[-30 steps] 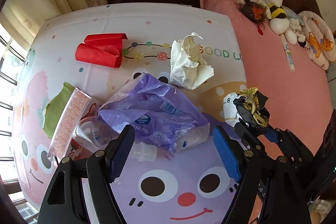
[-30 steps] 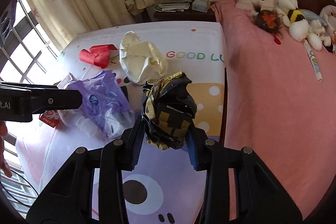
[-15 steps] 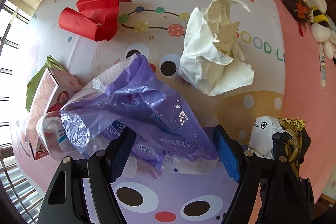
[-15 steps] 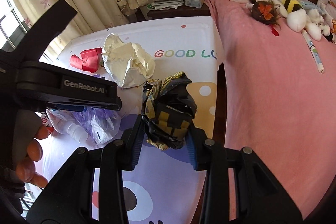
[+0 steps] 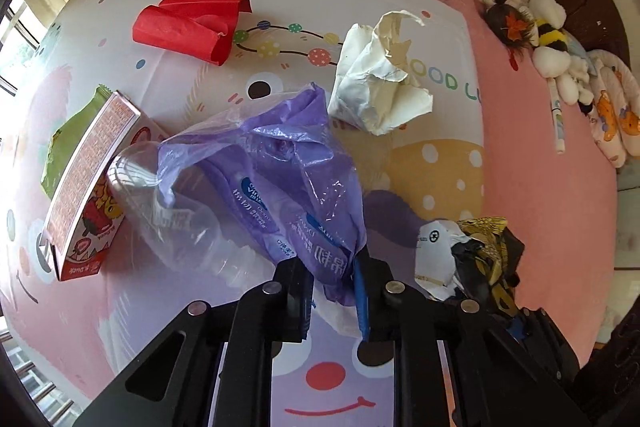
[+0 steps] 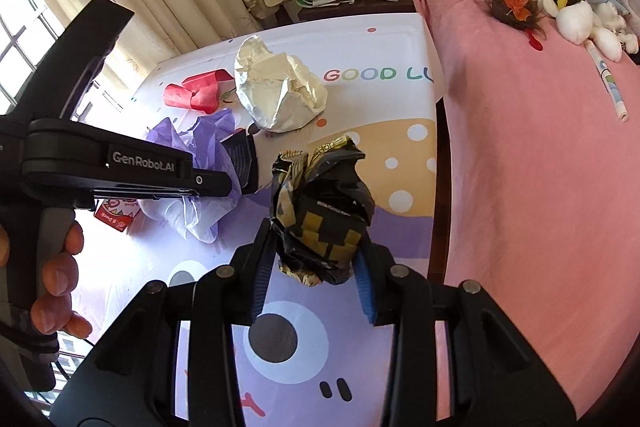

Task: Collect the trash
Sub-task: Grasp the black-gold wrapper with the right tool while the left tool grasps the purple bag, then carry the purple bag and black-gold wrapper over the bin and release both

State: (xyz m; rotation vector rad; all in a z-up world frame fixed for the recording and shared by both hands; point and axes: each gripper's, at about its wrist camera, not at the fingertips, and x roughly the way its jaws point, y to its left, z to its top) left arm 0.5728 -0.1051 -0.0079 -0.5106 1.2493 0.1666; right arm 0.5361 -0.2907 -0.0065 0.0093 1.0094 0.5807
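The left tool (image 5: pixel 334 287) has just been closing and now pinches the near end of the purple plastic bag (image 5: pixel 280 179), which drapes over a clear plastic bottle (image 5: pixel 192 223) on the cartoon-printed surface (image 5: pixel 360 379). Only the left view shows what lies left of the bag — a red-and-white carton (image 5: pixel 86 195) and a green wrapper (image 5: pixel 66 143) — with the red paper (image 5: pixel 188 27) far left and the crumpled white paper (image 5: pixel 376 87) far right. The right view shows the right tool (image 6: pixel 314 279) clamped on a crumpled black-and-gold wrapper (image 6: pixel 320 207) above the surface — and fingers (image 6: pixel 56 275) on the left tool's handle, with a pink bed (image 6: pixel 540 167) to the right.
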